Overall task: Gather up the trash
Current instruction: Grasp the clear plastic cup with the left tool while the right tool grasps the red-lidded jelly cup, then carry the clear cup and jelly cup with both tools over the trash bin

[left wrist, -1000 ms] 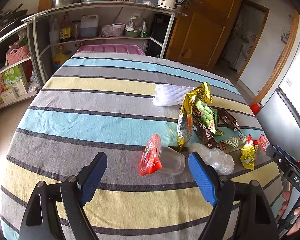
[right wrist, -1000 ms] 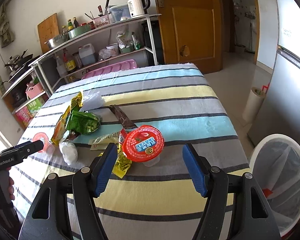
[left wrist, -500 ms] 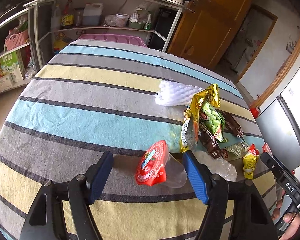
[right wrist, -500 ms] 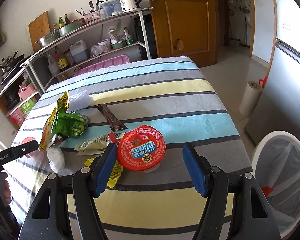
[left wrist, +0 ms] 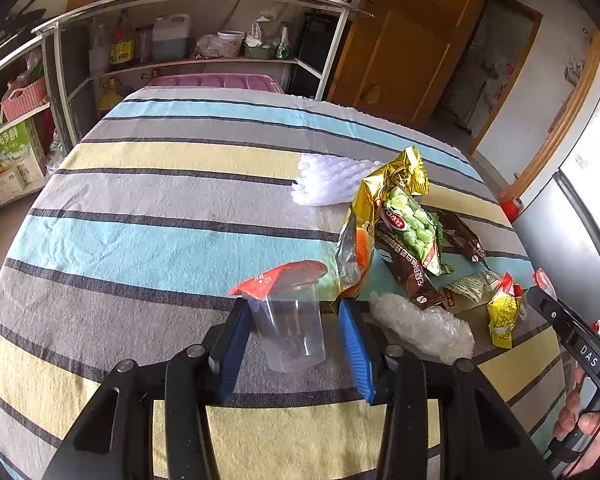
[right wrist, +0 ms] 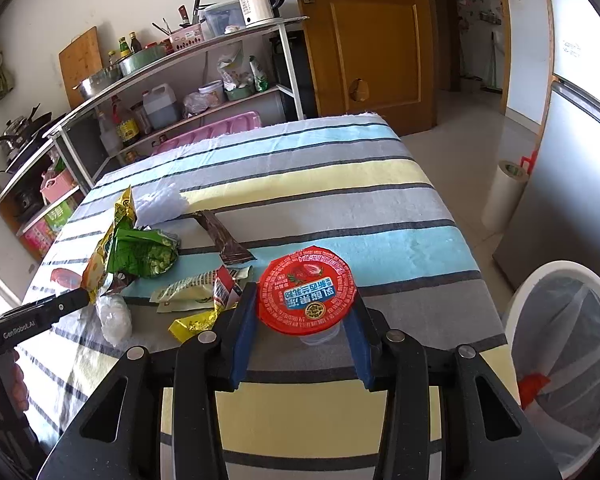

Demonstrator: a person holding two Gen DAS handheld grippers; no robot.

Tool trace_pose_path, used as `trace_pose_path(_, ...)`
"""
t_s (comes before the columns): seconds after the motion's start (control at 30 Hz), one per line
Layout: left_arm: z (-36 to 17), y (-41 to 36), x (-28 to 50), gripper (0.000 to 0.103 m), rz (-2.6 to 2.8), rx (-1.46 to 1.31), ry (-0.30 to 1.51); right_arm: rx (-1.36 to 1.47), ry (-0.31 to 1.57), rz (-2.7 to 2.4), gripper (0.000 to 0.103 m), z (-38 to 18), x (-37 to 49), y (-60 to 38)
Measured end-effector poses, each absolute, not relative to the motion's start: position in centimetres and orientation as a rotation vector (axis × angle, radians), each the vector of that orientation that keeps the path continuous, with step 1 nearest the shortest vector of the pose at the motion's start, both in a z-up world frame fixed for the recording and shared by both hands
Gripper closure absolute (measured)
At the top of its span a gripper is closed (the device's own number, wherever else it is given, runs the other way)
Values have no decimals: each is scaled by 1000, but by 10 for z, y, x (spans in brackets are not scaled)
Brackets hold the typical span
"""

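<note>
1. We are seeing the left gripper (left wrist: 294, 334) closing round a clear plastic cup (left wrist: 290, 330) with a peeled red foil lid; the left blue pad (left wrist: 232, 354) is touching the cup wall, the right one sitting just beside it (whether it touches, we cannot tell).
2. The right gripper (right wrist: 304, 330) is flanking a second cup with a sealed red lid (right wrist: 307, 290), its pads beside the lid rim; we cannot tell whether it is gripping.
3. Both cups are sitting at the near edge of the striped tablecloth (left wrist: 160, 216).
4. Snack wrappers (right wrist: 140, 252) are lying left of the sealed cup.
5. A lined white bin (right wrist: 568, 360) is standing on the floor, right of the table.
</note>
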State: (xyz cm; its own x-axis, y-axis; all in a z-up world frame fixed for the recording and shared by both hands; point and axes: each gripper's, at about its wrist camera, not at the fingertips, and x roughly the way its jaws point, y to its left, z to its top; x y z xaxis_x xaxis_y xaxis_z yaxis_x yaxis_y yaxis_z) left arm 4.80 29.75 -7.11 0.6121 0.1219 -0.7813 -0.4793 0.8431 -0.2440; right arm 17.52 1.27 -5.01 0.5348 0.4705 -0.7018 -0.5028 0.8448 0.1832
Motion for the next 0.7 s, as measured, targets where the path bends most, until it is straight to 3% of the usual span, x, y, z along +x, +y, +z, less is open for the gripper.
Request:
trace_pose_path(0.37, -68, 304, 42, 58, 397, -464, 821, -43, 814, 594, 61, -51, 172, 13)
trace_pose_path(0.47, -68, 302, 42, 70, 392, -449, 829, -41, 813, 592, 61, -51, 172, 12)
trace_pose_path(0.7, -68, 297, 43, 72, 404, -421, 833, -35, 812, 592, 61, -51, 171, 12)
